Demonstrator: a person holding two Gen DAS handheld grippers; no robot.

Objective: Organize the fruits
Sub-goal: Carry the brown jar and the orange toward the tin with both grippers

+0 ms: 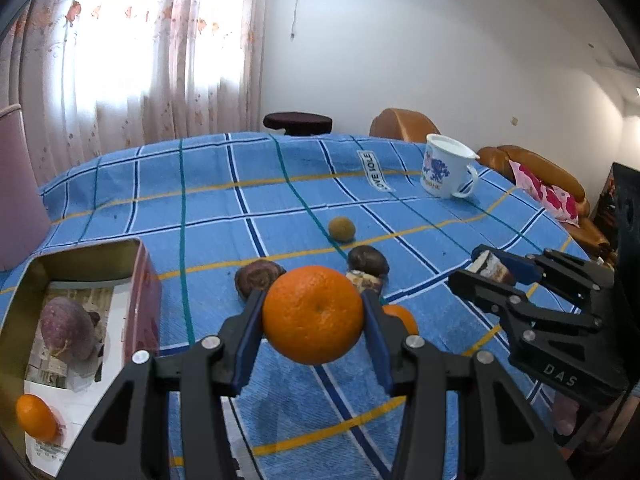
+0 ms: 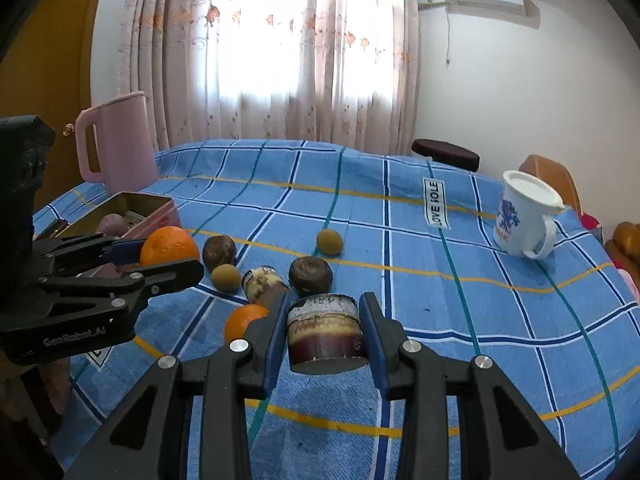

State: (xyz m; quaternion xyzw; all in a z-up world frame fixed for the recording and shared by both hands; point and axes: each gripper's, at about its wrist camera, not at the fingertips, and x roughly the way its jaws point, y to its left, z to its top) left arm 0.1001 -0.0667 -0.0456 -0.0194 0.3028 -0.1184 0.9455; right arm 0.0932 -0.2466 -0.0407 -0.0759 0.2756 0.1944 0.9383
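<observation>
My left gripper [image 1: 313,300] is shut on a large orange [image 1: 313,314], lifted above the blue checked tablecloth [image 1: 240,200]. To its left stands an open tin box [image 1: 92,246] with a purple fruit [image 1: 68,328] and a small orange [image 1: 36,416] inside. My right gripper [image 2: 325,312] is shut on a short brown-and-cream cane stub [image 2: 326,332], also off the cloth. In the right wrist view the left gripper [image 2: 170,258] with its orange [image 2: 168,244] hangs just in front of the tin [image 2: 140,204]. In the left wrist view the right gripper [image 1: 472,266] is at the right.
Loose on the cloth lie a small orange [image 2: 244,320], another cane stub [image 2: 262,282], two dark round fruits [image 2: 219,251] [image 2: 311,274] and two small tan ones [image 2: 226,277] [image 2: 329,242]. A white mug [image 2: 524,216] stands far right, a pink jug [image 2: 116,144] behind the tin.
</observation>
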